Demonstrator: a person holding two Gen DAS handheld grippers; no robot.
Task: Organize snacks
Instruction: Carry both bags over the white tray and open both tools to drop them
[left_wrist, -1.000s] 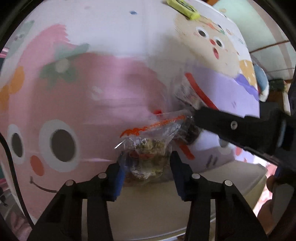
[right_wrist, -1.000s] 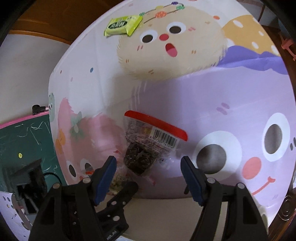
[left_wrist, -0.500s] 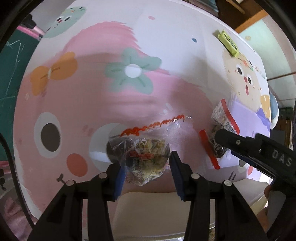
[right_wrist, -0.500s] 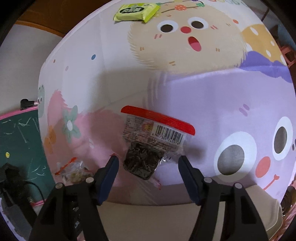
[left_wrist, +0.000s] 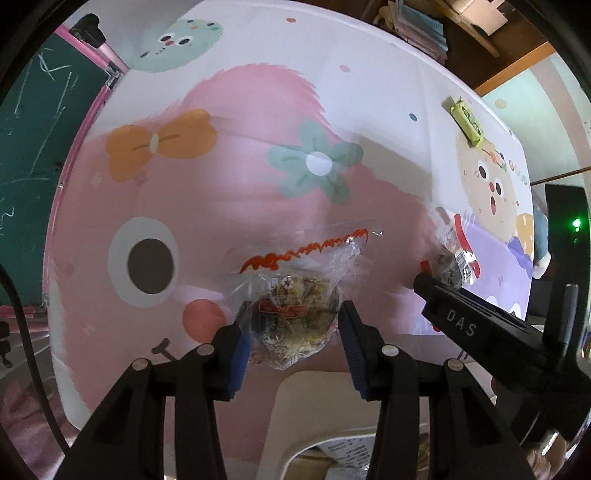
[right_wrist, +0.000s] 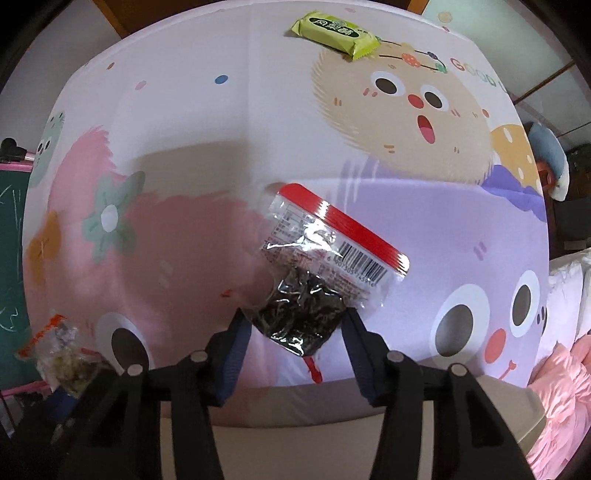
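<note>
My left gripper (left_wrist: 291, 325) is shut on a clear snack bag with an orange-red top seal and yellowish pieces (left_wrist: 295, 317), held above the cartoon-print table cover (left_wrist: 184, 203). My right gripper (right_wrist: 295, 328) is shut on a clear snack bag with a red top strip, barcode and dark contents (right_wrist: 314, 280), also lifted above the cover. The right gripper and its bag show at the right of the left wrist view (left_wrist: 454, 258). The left bag shows at the lower left of the right wrist view (right_wrist: 62, 354).
A green snack packet (right_wrist: 334, 33) lies at the far edge of the cover; it also shows in the left wrist view (left_wrist: 467, 120). A beige chair or box edge (left_wrist: 332, 406) sits below the near edge. A green chalkboard (left_wrist: 29, 147) stands at left; pink bedding (right_wrist: 561, 406) at right.
Both grippers have risen and pulled back with their bags, so more of the table cover shows. The two grippers have moved apart sideways.
</note>
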